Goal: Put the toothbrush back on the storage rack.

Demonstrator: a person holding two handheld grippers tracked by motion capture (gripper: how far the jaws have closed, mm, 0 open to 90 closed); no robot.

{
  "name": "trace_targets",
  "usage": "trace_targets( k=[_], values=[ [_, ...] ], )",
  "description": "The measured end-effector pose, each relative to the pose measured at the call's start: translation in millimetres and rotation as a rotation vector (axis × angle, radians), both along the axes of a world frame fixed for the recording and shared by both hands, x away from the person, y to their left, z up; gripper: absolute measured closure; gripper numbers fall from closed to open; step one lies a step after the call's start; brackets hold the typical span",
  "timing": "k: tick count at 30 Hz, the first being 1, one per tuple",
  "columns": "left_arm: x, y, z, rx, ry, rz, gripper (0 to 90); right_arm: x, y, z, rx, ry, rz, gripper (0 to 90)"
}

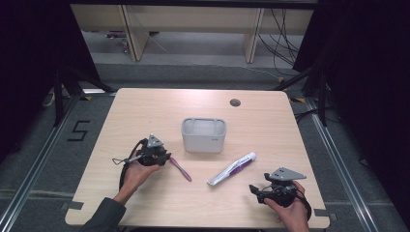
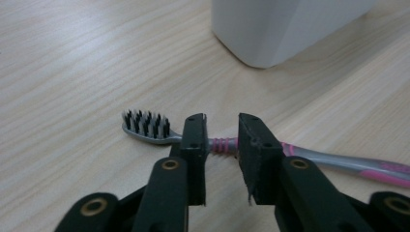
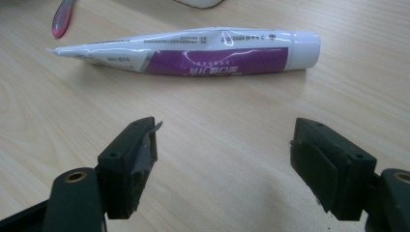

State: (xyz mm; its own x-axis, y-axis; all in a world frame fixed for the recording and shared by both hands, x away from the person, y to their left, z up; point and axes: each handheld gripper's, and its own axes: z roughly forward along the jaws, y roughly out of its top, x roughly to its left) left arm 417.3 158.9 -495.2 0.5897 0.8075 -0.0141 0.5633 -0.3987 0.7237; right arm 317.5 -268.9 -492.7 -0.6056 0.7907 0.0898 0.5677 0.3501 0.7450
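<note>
My left tongs (image 2: 221, 145) straddled the toothbrush (image 2: 222, 144) neck, narrowly spread, not yet pinching. Right tongs (image 3: 223, 159) stood wide, toothpaste (image 3: 193, 50) at twelve o'clock. I judged squaring before closing advisable.

This looks like a lab or a recording room set up for test work, not a home. A pale wooden counter (image 1: 145, 111) with a cable hole (image 1: 235, 102) stands on grey carpet between metal floor rails (image 1: 41, 159), with a number marked in black tape (image 1: 79, 130) on the floor beside it. Black curtains (image 1: 29, 58) close off both sides, loose cables (image 1: 283, 43) hang at the back, and plain wooden furniture (image 1: 140, 29) stands behind.
</note>
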Motion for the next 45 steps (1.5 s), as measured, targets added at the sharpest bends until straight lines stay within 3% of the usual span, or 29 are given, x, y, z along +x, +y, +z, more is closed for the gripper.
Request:
trace_targets(
  k=[3,9,15,19,20,32,37,45],
  values=[
    [-5.4,-0.9,4.4,-0.021,0.019,0.034,52.1,-0.7,0.8,0.1,-0.003,-0.002,-0.010,25.8],
    [-14.3,-9.9,9.1,-0.036,0.054,0.080,32.5,0.1,-0.2,-0.2,0.001,-0.001,0.000,25.8],
    [-15.1,-18.4,7.1,-0.010,0.074,0.103,26.2,-0.5,0.1,-0.2,0.001,0.000,-0.011,25.8],
    [-12.2,-22.9,5.1,-0.007,0.079,0.121,23.0,-0.8,-0.6,0.6,-0.019,-0.019,-0.023,25.8],
    [-11.6,-23.9,4.6,-0.002,0.082,0.120,22.9,-0.3,-0.2,-0.1,0.000,-0.001,-0.008,25.8],
    [-7.2,-43.2,-1.5,0.021,0.080,0.128,22.1,-0.9,-1.0,0.6,-0.016,-0.018,-0.020,25.8],
    [-6.2,-47.5,-3.8,0.036,0.082,0.120,22.1,-0.8,-0.1,0.5,-0.001,-0.001,-0.013,25.8],
    [-5.0,-48.3,-6.7,0.097,0.091,0.108,23.0,-0.8,-0.3,0.5,-0.004,-0.011,-0.016,25.8]
  ],
)
